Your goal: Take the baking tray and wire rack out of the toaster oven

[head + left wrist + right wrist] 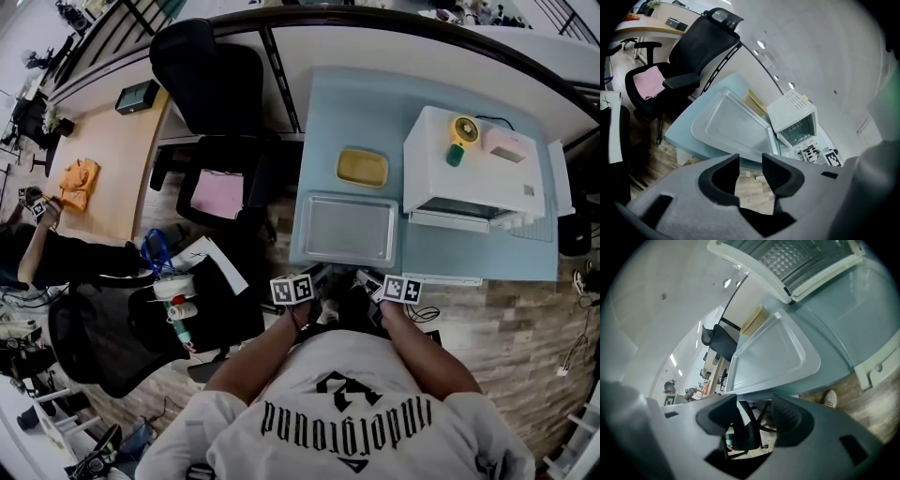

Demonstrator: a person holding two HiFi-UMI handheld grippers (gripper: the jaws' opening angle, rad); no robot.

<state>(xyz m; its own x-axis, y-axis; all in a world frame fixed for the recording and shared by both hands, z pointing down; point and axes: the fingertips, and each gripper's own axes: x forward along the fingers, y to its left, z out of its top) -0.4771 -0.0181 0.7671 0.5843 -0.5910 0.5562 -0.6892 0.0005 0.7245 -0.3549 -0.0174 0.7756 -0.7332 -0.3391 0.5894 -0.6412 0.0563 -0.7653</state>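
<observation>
The silver baking tray (346, 229) lies flat on the pale blue table (375, 103), near its front edge. To its right stands the white toaster oven (473, 169) with its door (450, 219) folded down. A wire grid (799, 132) shows in the oven's opening. My left gripper (314, 278) and right gripper (362, 280) hover side by side just off the table's front edge, below the tray. In the left gripper view the jaws (751, 171) stand apart with only floor between them. The right gripper (754, 416) is open too, short of the tray (768, 355).
A yellow dish (362, 168) sits behind the tray. A small yellow and green fan (459, 138) and a pink box (506, 145) rest on the oven. Black office chairs (220, 112) stand left of the table. A person (37, 253) is at the far left.
</observation>
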